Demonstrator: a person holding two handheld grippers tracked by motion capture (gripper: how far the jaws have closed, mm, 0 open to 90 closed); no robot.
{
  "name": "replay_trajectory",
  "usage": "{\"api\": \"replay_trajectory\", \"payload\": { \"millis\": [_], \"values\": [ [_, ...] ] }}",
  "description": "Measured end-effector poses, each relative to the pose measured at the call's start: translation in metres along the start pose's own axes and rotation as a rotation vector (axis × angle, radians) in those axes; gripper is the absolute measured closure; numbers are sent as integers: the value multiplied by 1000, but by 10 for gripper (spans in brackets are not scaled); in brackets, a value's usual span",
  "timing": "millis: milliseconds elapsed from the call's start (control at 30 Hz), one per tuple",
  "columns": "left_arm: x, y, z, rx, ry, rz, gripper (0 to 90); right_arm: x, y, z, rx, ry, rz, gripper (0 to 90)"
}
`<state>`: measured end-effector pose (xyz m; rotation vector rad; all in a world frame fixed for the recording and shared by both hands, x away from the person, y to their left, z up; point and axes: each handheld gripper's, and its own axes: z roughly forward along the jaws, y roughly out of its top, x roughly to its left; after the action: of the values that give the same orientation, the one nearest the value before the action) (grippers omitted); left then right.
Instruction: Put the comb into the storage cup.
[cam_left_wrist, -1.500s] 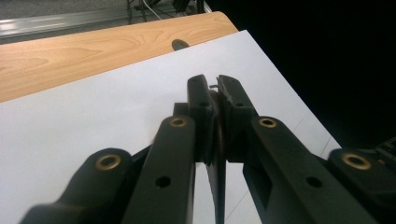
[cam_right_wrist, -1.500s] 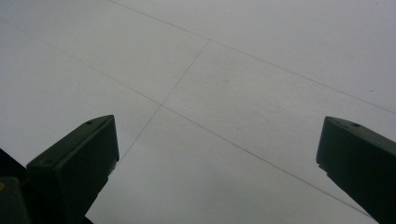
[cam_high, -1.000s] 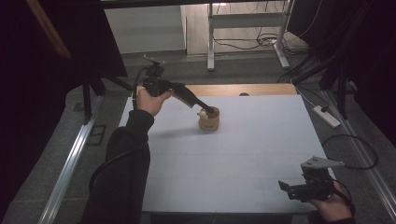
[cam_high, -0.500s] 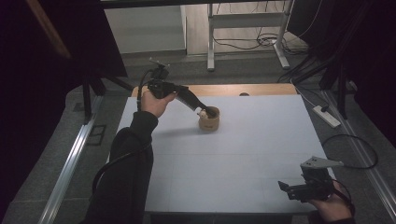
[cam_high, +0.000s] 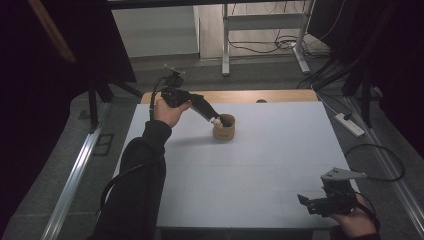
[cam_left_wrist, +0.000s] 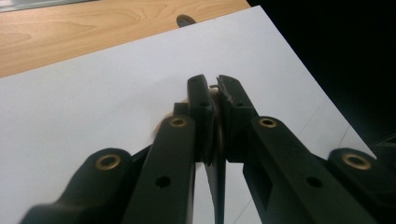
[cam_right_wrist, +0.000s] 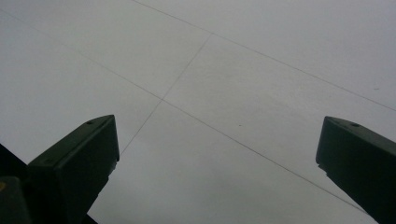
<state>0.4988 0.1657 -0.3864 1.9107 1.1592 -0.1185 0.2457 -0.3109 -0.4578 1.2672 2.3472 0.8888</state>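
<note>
So the left gripper (cam_high: 220, 120) was way out over the far side of the white table (cam_high: 250, 170), jaws pinching a small pale thing (cam_left_wrist: 215, 93) right at the rim of the round tan wooden cup (cam_high: 224, 131); the right gripper (cam_high: 320, 202) sat near the front-right corner, jaws spread wide above bare tabletop.

**Matt board, pale wood, black plastic**

The white tabletop (cam_high: 240, 170) looks matt and smooth, scored by thin seams. Along its far edge runs a strip of light, grained wood (cam_left_wrist: 93, 28). The small cup (cam_high: 224, 131) looks like tan wood or cardboard. The left gripper (cam_left_wrist: 212, 100) has matt black plastic jaws with brass-coloured rivets.
</note>
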Motion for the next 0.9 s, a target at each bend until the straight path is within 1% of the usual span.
{"api": "replay_trajectory", "payload": {
  "millis": [300, 533, 667, 767, 900],
  "values": [
    [0, -1, 6, 10, 4, -2, 836, 0, 0, 1, 5, 1, -4, 0],
    [3, -3, 6, 4, -7, -12, 831, 0, 0, 1, 10, 0, -7, 0],
    [5, -5, 7, -10, -26, -17, 822, 1, 0, 1, 12, -2, -13, 0],
    [7, -7, 8, -20, -42, -22, 789, 1, 0, 1, 13, -2, -13, 0],
    [9, -9, 8, -27, -32, -16, 746, 1, 0, 2, 14, -3, -15, 1]
  ]
}}
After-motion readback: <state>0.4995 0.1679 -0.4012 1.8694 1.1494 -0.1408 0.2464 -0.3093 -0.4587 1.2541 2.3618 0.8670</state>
